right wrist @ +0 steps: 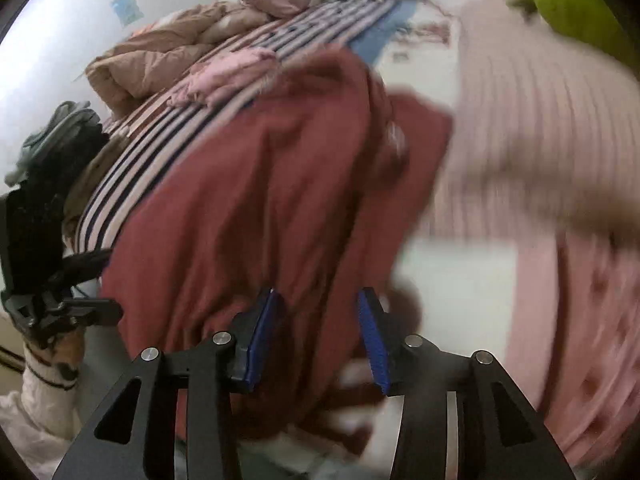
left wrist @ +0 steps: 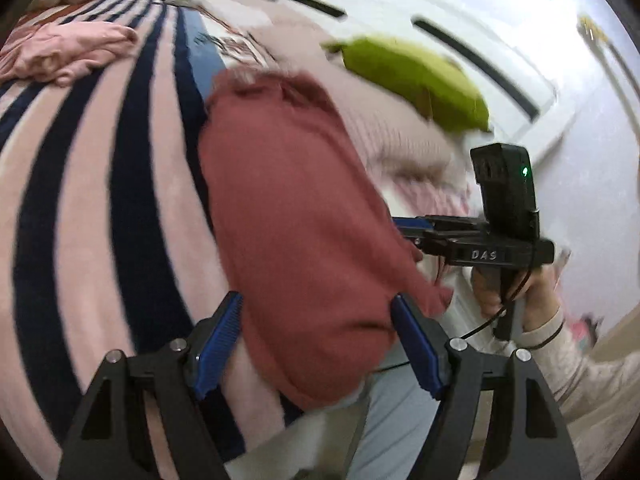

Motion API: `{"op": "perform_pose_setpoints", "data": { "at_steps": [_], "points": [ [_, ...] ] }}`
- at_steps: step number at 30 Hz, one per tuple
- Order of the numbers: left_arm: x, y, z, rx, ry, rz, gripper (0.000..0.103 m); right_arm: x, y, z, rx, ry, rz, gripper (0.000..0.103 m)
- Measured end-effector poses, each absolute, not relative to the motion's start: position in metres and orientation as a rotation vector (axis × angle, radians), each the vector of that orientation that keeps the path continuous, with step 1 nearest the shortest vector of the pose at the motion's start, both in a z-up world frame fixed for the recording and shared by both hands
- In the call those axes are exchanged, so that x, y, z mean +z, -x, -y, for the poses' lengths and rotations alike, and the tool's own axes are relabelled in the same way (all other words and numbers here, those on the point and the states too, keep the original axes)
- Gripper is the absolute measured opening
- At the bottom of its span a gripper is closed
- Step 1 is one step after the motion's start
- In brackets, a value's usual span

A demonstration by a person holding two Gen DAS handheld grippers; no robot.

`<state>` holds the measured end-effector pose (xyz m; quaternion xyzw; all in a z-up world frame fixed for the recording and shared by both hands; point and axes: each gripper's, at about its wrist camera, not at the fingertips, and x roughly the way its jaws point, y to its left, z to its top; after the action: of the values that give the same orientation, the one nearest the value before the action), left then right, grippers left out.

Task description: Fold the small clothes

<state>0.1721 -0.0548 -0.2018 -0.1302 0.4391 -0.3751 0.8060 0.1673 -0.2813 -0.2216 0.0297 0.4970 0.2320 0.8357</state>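
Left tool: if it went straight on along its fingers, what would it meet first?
Most likely the dark red garment. It fills the gap between the open fingers of the left tool and stretches ahead over the striped bedding. The frame is motion-blurred, so how near the cloth is stays unclear.

A striped blanket [left wrist: 100,200] covered the bed at frame left; a white wall [left wrist: 580,140] filled the right, a green cushion [left wrist: 420,80] near centre top.

The garment [left wrist: 296,208] is a plain brick red; the blanket [left wrist: 100,184] has pale pink and navy stripes; the cushion [left wrist: 416,80] is lime green; the quilt [right wrist: 532,128] is pink with fine ribbing; both grippers are black with blue pads [left wrist: 218,344]
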Motion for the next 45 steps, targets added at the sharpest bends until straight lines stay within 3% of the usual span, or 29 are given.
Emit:
{"op": "perform_pose_setpoints", "data": {
  "at_steps": [3,5,7,13,15,18,20,23,33,45],
  "points": [
    [-0.199,-0.165,0.06,-0.81,0.207,-0.947,0.072,-0.217,-0.158,0.299,0.511,-0.156,-1.052,0.043],
    [-0.191,-0.171,0.053,-0.829,0.258,-0.947,0.072,-0.21,-0.161,0.31,0.542,-0.25,-1.039,0.071],
    [-0.184,-0.182,0.044,-0.83,0.311,-0.924,0.072,-0.201,-0.171,0.32,0.553,-0.319,-1.003,0.079],
    [-0.174,-0.238,0.036,-0.821,0.395,-0.928,0.072,-0.217,-0.224,0.308,0.639,-0.427,-1.124,0.08],
    [-0.183,-0.263,0.043,-0.808,0.409,-0.973,0.065,-0.228,-0.241,0.297,0.681,-0.444,-1.167,0.081],
    [-0.201,-0.289,0.052,-0.772,0.418,-1.03,0.042,-0.234,-0.26,0.285,0.705,-0.468,-1.16,0.06],
    [-0.209,-0.297,0.054,-0.754,0.433,-1.051,0.018,-0.236,-0.266,0.284,0.682,-0.485,-1.16,0.031],
    [-0.199,-0.292,0.05,-0.754,0.454,-1.024,0.008,-0.233,-0.26,0.287,0.687,-0.509,-1.128,0.023],
    [-0.102,-0.26,0.028,-0.727,0.327,-0.834,0.007,-0.149,-0.24,0.263,0.75,-0.452,-0.922,0.02],
    [0.029,-0.197,-0.079,-0.497,0.198,-0.614,0.007,-0.025,-0.222,0.129,0.941,-0.295,-0.705,0.02]
  ]
}}
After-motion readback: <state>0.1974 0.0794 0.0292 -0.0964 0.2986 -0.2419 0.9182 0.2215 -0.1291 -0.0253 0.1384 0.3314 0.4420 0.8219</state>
